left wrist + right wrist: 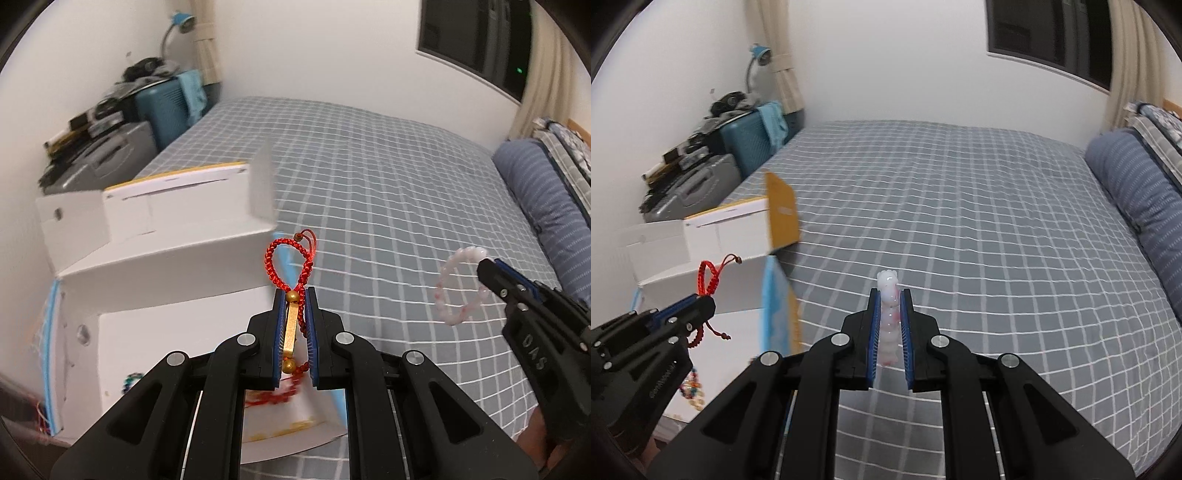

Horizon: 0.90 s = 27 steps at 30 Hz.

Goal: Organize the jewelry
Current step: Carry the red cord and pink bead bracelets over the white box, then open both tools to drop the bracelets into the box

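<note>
Flanking checked bed (960, 229): white boxes (166, 258), pillows (1137, 192).

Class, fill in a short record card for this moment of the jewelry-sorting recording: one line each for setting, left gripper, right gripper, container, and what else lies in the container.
setting: bed with grey checked sheet
left gripper: shut on a red braided cord bracelet with gold bar and beads
right gripper: shut on a pale pink-and-white beaded bracelet
container: open white cardboard box with yellow and blue outside, at the bed's left edge
other contents: a multicoloured beaded piece in the box; details blurred
</note>
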Motion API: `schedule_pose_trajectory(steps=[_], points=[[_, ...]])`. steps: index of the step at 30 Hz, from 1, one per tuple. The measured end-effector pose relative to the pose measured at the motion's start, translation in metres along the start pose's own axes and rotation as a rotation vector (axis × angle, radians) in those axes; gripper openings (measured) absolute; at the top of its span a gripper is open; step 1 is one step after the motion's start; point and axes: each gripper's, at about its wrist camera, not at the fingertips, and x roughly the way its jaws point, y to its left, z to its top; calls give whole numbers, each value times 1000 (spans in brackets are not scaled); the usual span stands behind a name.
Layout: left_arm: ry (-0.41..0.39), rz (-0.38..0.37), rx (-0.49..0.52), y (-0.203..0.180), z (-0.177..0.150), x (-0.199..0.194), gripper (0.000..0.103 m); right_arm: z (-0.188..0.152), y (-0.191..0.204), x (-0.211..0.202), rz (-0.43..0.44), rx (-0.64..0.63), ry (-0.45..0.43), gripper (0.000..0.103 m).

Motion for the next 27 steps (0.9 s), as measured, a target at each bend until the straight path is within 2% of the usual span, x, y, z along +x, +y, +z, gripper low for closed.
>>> schedule_pose_trajectory(steps=[7, 14, 20, 27], points=[[-8, 59, -72, 61, -14, -14, 10, -4, 60, -3, 79, -55, -7, 10], [24, 113, -115, 111, -37, -7, 10, -19, 120, 12, 161, -143, 38, 10], [86, 130, -171, 149, -61, 16, 10, -37, 150, 40, 193, -191, 111, 10], [152, 130, -210, 174, -79, 44, 10, -54, 167, 70, 188, -222, 190, 10]])
